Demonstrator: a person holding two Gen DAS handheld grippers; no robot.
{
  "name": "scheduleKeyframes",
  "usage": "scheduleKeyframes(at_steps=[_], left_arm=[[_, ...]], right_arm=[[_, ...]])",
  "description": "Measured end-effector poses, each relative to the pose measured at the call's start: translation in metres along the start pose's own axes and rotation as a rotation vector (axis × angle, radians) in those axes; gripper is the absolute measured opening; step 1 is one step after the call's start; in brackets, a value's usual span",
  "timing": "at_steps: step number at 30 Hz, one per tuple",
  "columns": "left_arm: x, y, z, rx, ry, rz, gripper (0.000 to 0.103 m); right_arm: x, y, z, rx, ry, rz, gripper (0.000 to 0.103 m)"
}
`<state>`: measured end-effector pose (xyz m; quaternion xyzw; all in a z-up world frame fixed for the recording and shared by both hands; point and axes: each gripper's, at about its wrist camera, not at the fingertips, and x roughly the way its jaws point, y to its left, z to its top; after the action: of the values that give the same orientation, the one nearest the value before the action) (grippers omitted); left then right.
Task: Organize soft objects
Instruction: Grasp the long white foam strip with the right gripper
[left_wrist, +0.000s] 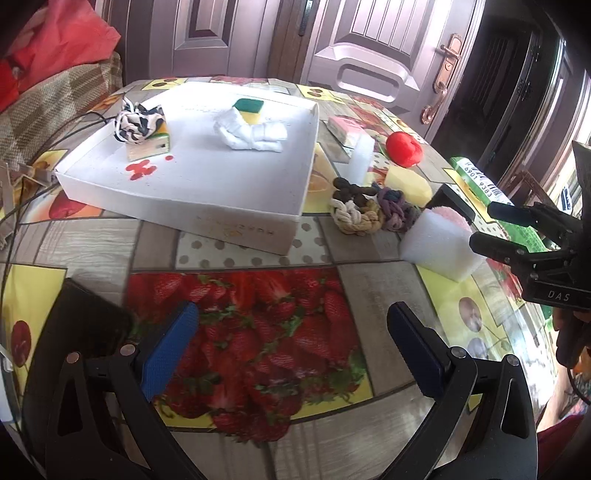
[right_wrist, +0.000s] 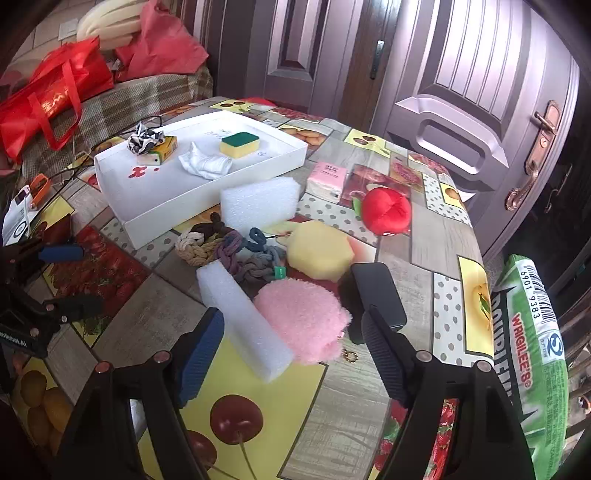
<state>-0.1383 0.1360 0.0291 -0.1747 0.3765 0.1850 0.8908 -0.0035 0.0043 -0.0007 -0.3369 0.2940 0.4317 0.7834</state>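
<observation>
A white tray (left_wrist: 295, 218) (right_wrist: 155, 225) holds a green-yellow sponge (right_wrist: 239, 144), a white cloth (left_wrist: 255, 133) (right_wrist: 207, 165), a zebra scrunchie (left_wrist: 136, 123) on a small yellow box (right_wrist: 162, 149). Right of the tray lie braided hair ties (left_wrist: 369, 210) (right_wrist: 229, 251), white foam blocks (right_wrist: 258, 205) (right_wrist: 243, 317) (left_wrist: 439, 243), a pink fluffy puff (right_wrist: 303, 321), a yellow sponge (right_wrist: 319, 254) and a red plush tomato (right_wrist: 388, 210) (left_wrist: 404, 147). My left gripper (left_wrist: 291, 350) is open over the strawberry print. My right gripper (right_wrist: 291, 354) is open around the near foam block and pink puff.
A pink tissue pack (right_wrist: 327, 181), a black phone-like slab (right_wrist: 376, 291) and a green Wrigley's pack (right_wrist: 532, 350) lie on the round fruit-print table (left_wrist: 258, 314). Cables and an orange device (right_wrist: 38, 188) sit at the left edge. A sofa with red bags (right_wrist: 55, 92) and doors stand behind.
</observation>
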Motion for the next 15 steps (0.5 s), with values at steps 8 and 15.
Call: scheduleKeyframes(at_steps=[8,15], left_arm=[[-0.009,0.000,0.019,0.054,-0.042,-0.015,0.103],[0.013,-0.044,0.049,0.143,-0.012,-0.096,0.103]], right_arm=[[0.027,0.042,-0.004,-0.219,0.060,-0.037,0.035],[-0.028,0.002,-0.020,-0.045,0.033,0.031,0.019]])
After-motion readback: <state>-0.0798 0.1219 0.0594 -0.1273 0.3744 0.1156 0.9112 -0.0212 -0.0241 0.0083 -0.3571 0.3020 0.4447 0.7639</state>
